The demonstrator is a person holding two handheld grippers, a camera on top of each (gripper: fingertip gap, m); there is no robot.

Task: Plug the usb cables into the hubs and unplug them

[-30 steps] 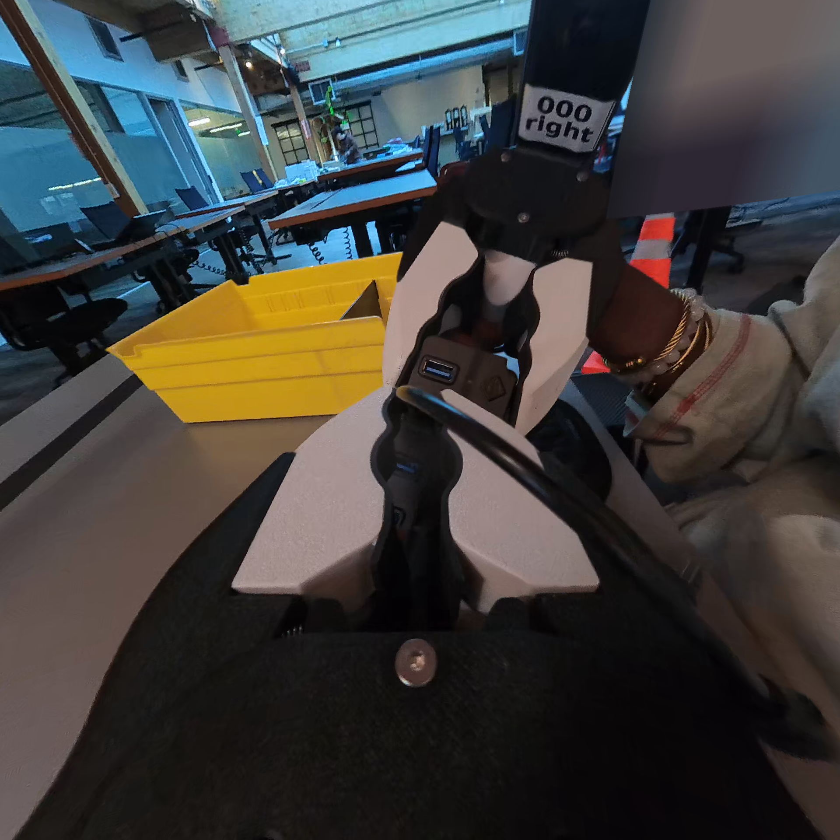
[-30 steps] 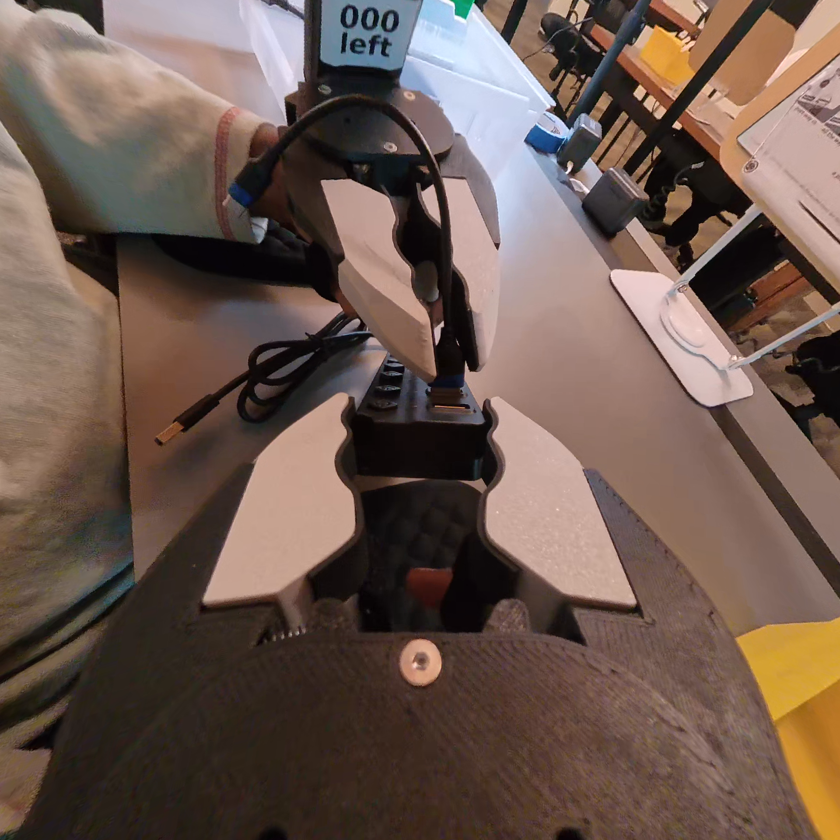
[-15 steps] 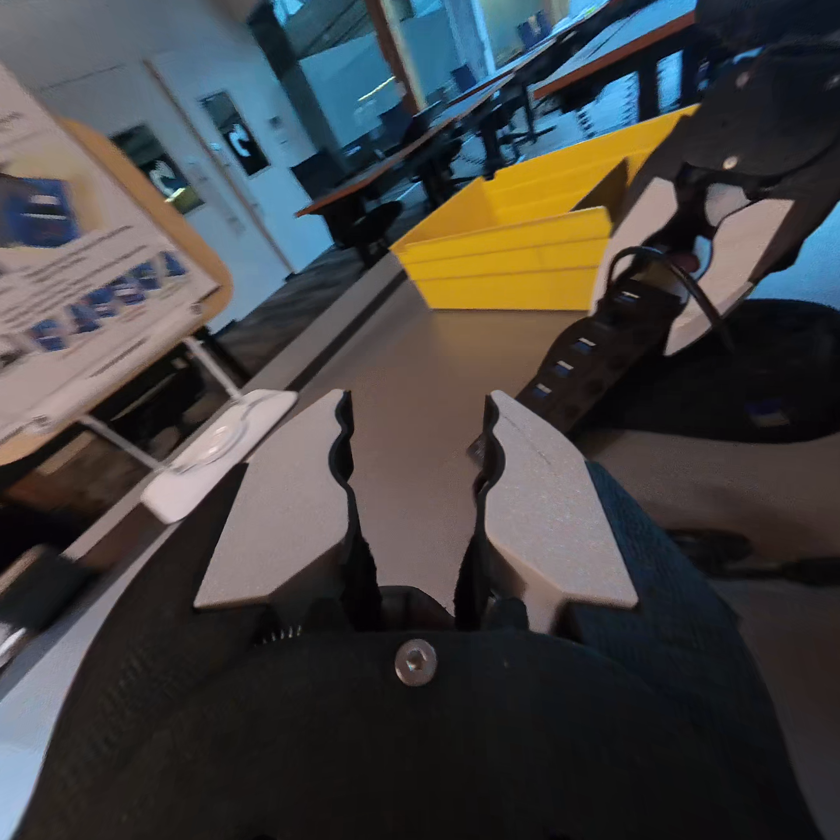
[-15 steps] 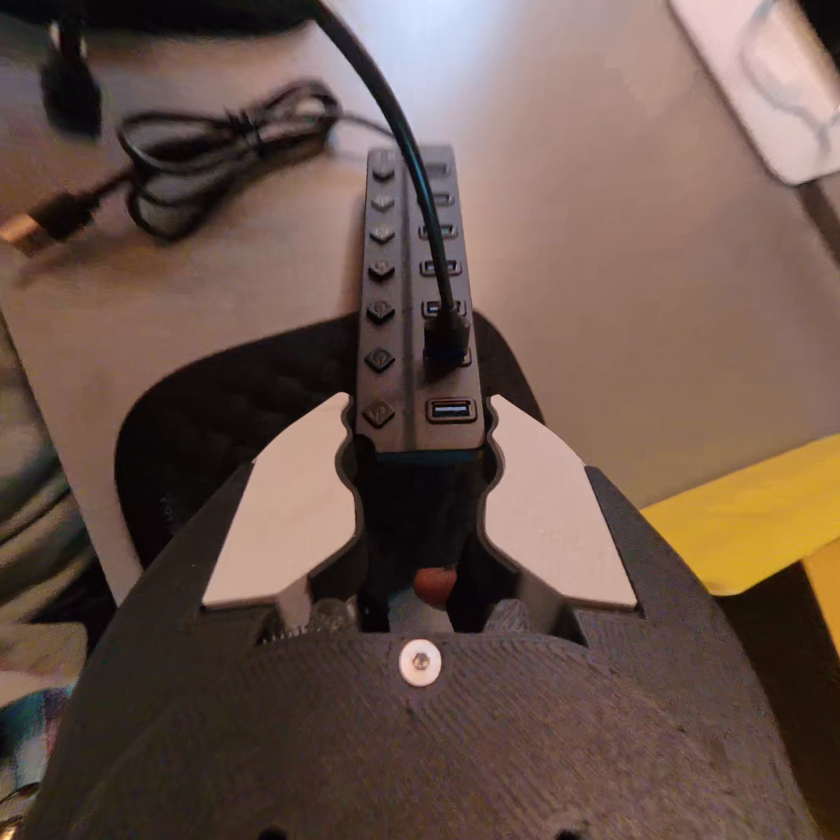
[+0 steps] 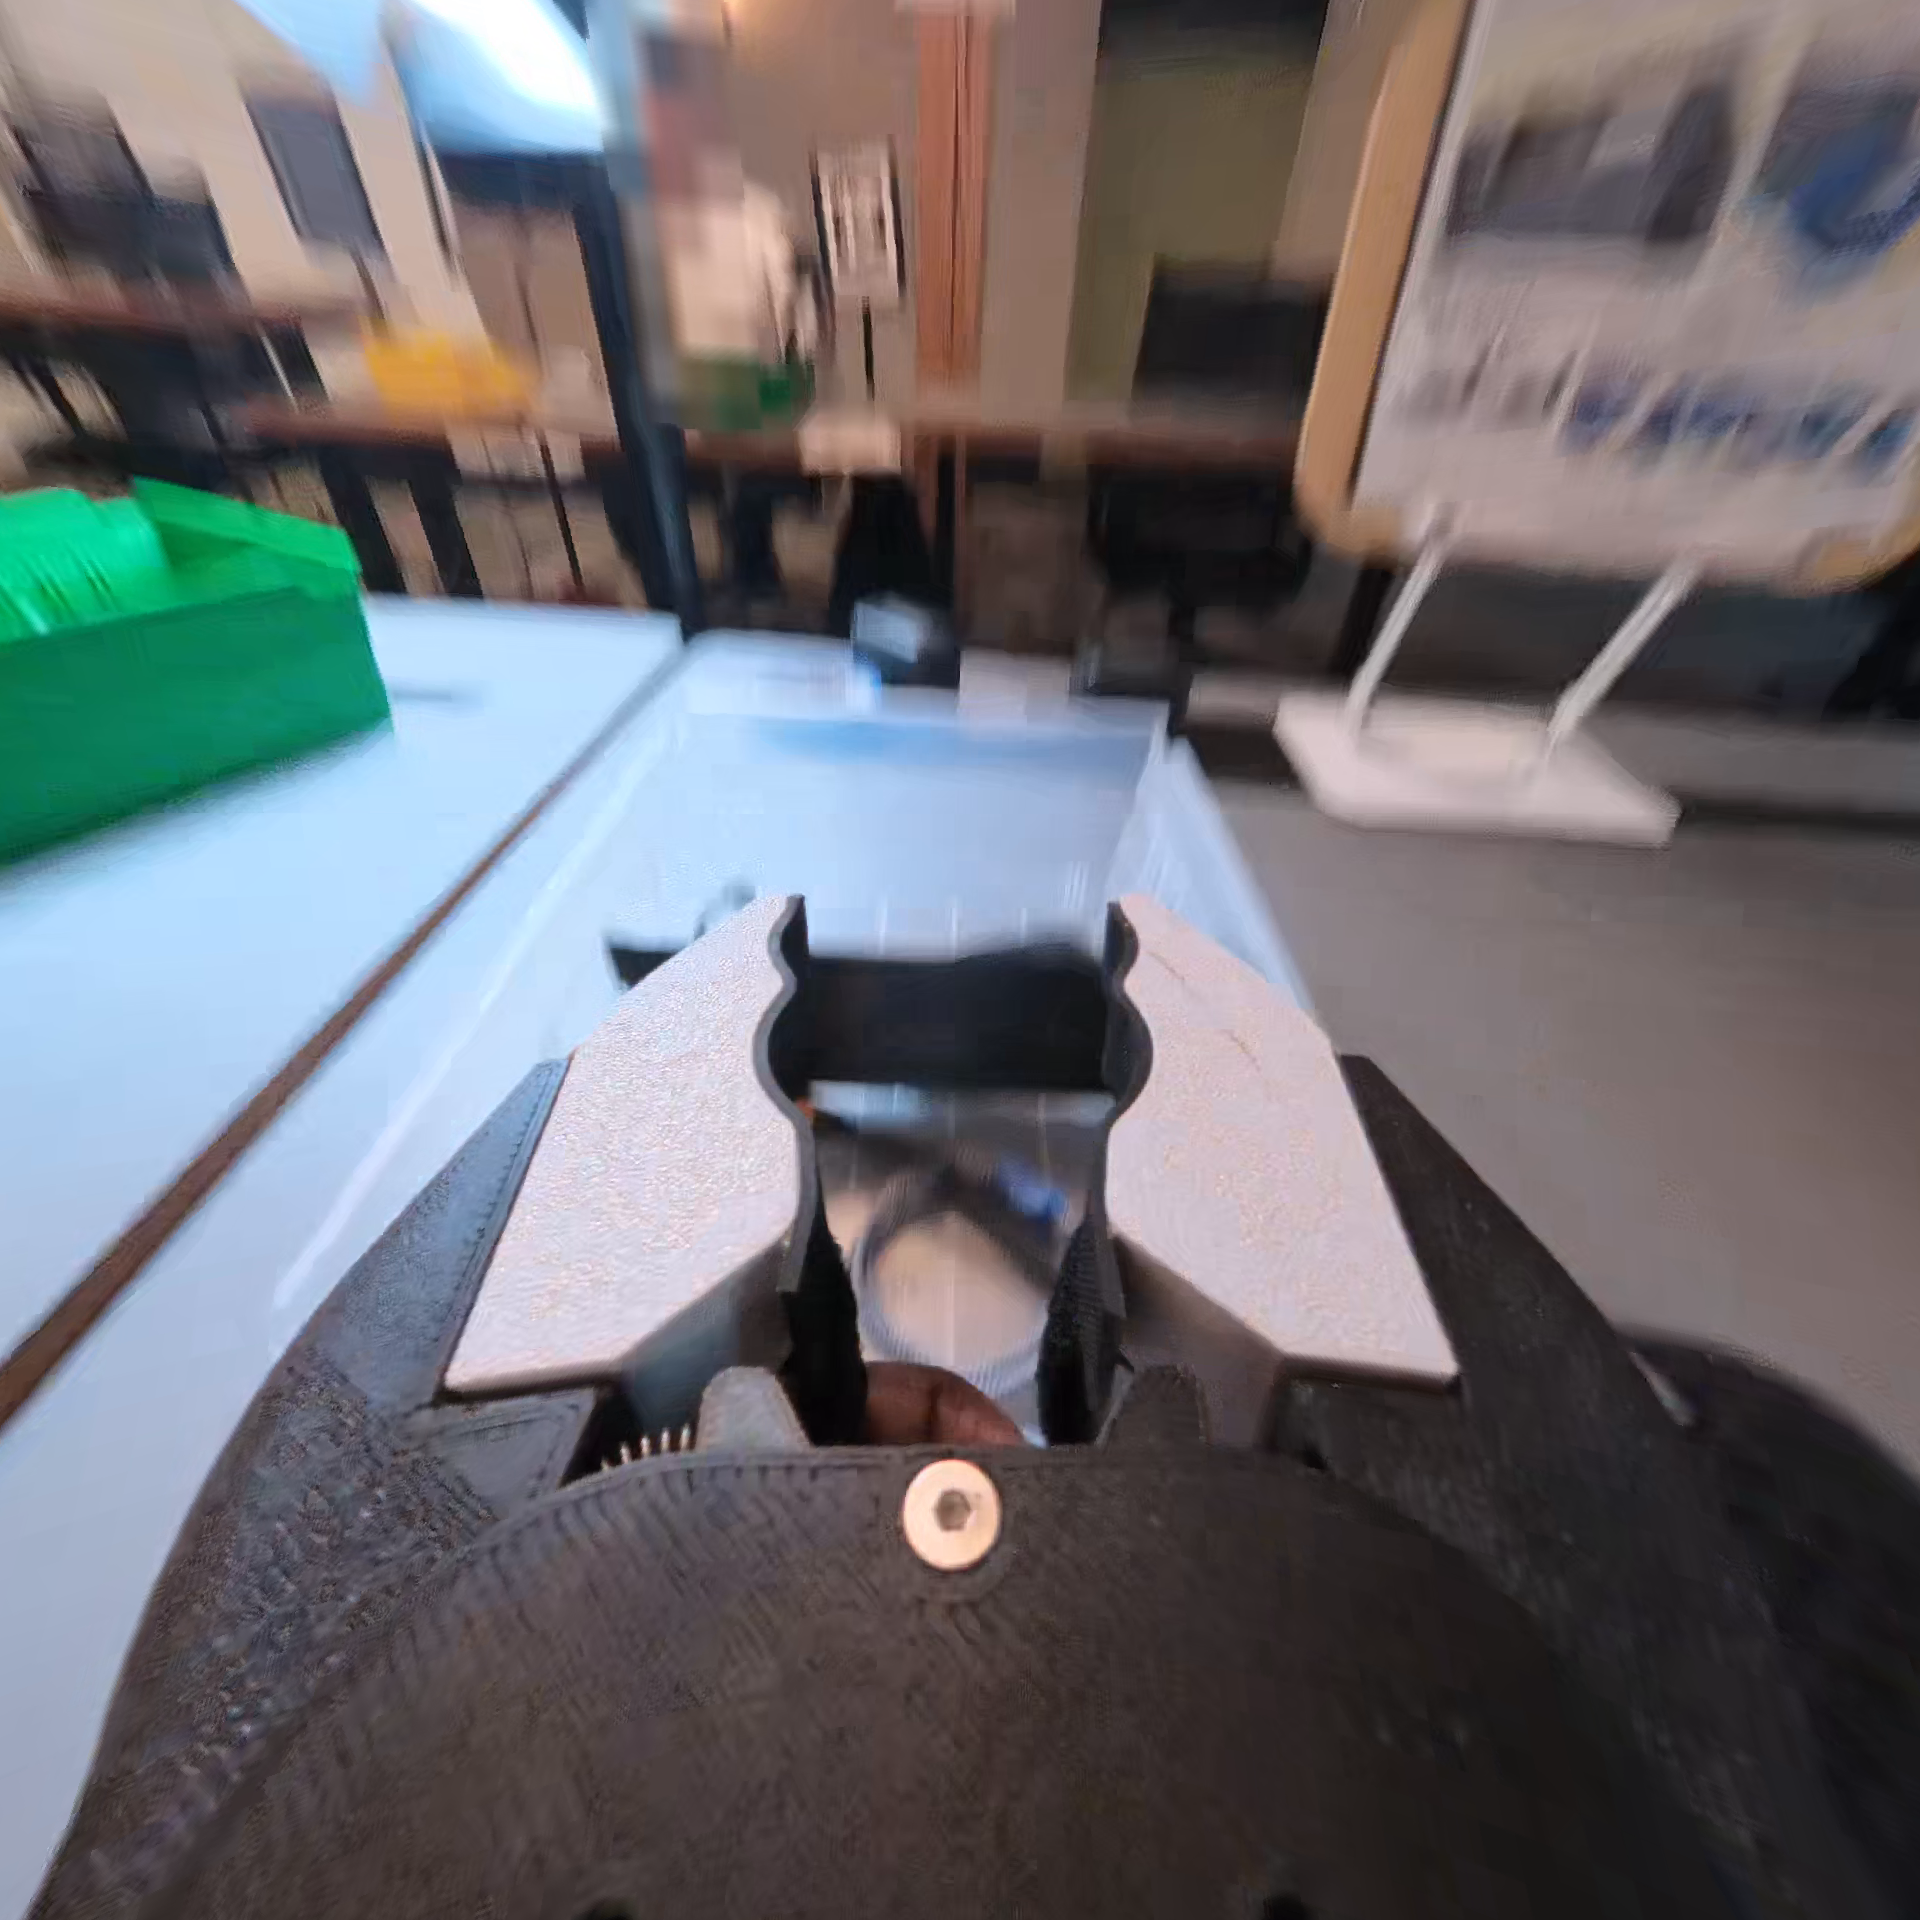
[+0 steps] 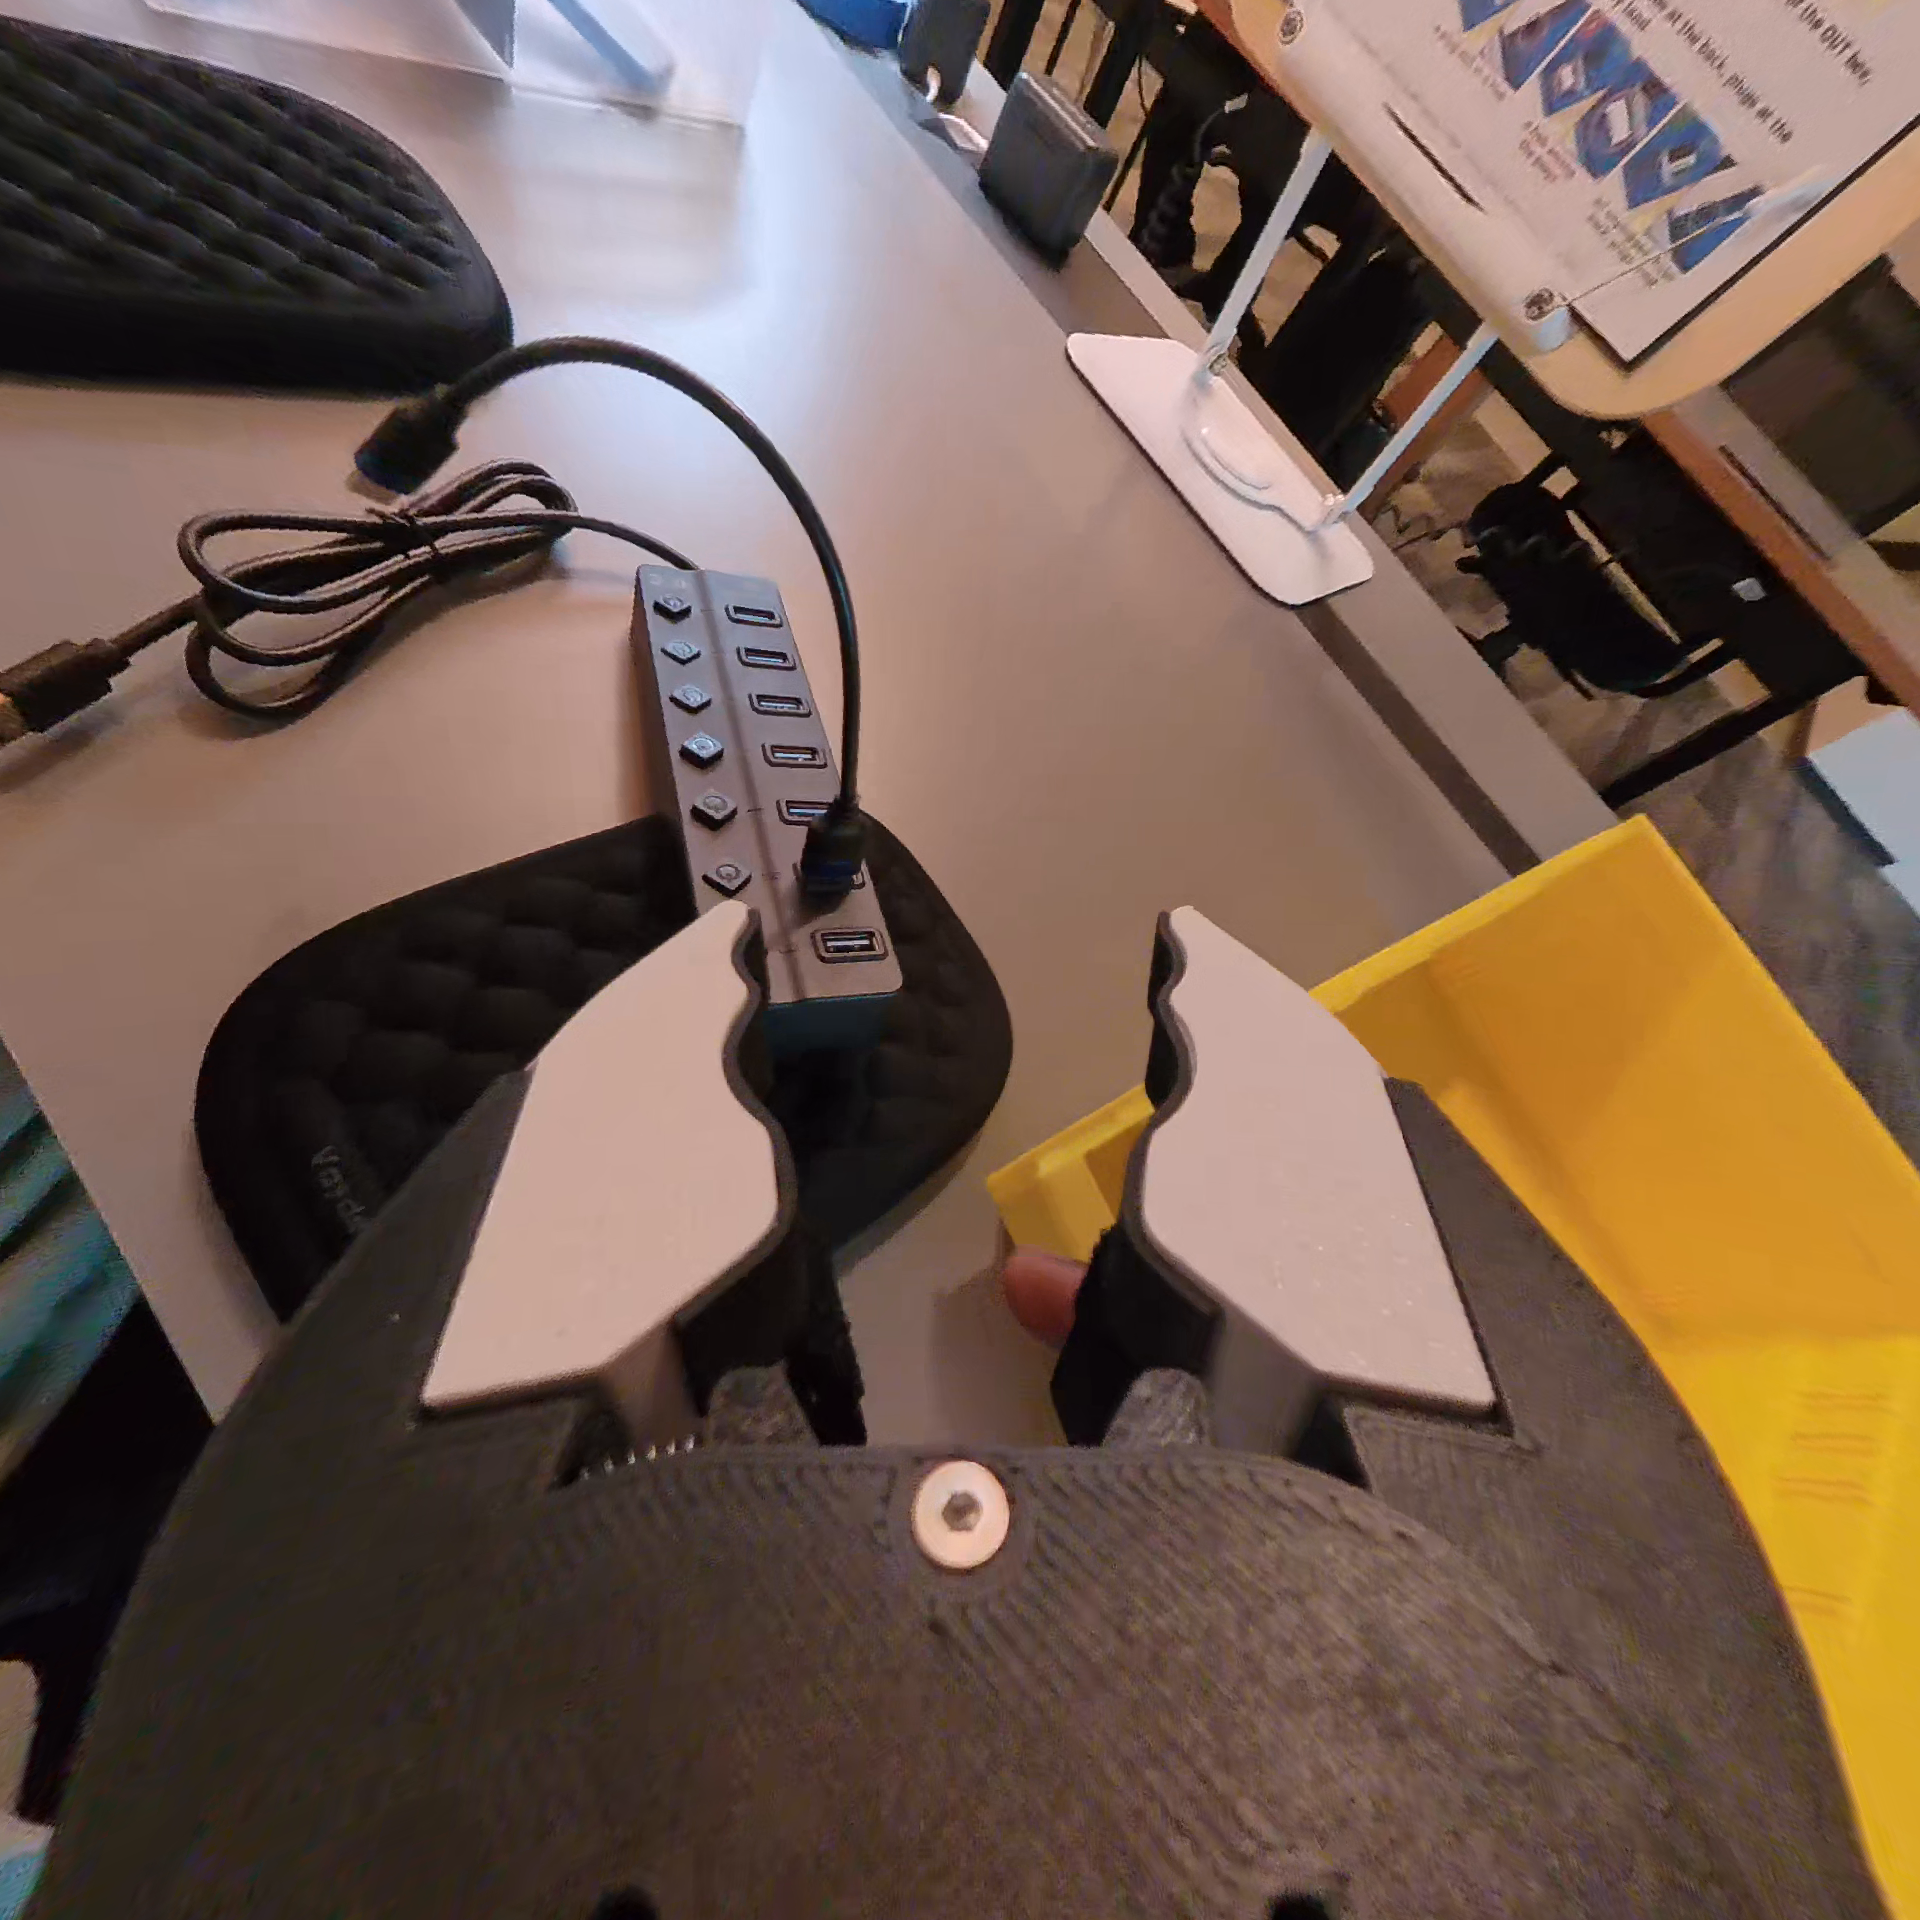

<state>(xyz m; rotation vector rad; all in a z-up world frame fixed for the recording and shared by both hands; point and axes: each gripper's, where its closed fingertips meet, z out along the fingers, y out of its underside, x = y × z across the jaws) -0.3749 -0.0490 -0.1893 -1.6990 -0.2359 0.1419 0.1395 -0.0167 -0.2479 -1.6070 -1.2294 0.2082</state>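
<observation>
**One cable plugged into the hub, both tools open and empty**

In the right wrist view, one black hub (image 6: 753, 790) lies on the grey worktop (image 6: 1039, 582), its near end resting on a black quilted pad (image 6: 416, 1039). Seven ports run down its right side and a row of buttons down its left; six buttons show, and the nearest stretch of that row is hidden behind a tool finger. One short black cable (image 6: 769, 457) is plugged into the second port from the near end by its blue-collared plug. It arches up and to the left, and its free plug (image 6: 405, 447) lies on the worktop. The other six ports are empty. A second cable (image 6: 353, 561), bundled in loops, runs from the far end of the hub to the left.

The right tool (image 6: 951, 935) is wide open and holds nothing; its left fingertip (image 6: 717, 945) overlaps the near end of the hub in the view, though I cannot tell if it touches. A yellow bin (image 6: 1558, 1091) sits to the right, a sign stand (image 6: 1216, 457) far right, and a second black pad (image 6: 208, 229) far left.

The left wrist view is blurred. The left tool (image 5: 956, 935) is also open and grips nothing. Beyond its tips lies a dark object (image 5: 951, 1018) in a clear tray (image 5: 1174, 831). One green bin (image 5: 177, 644) stands far left.
</observation>
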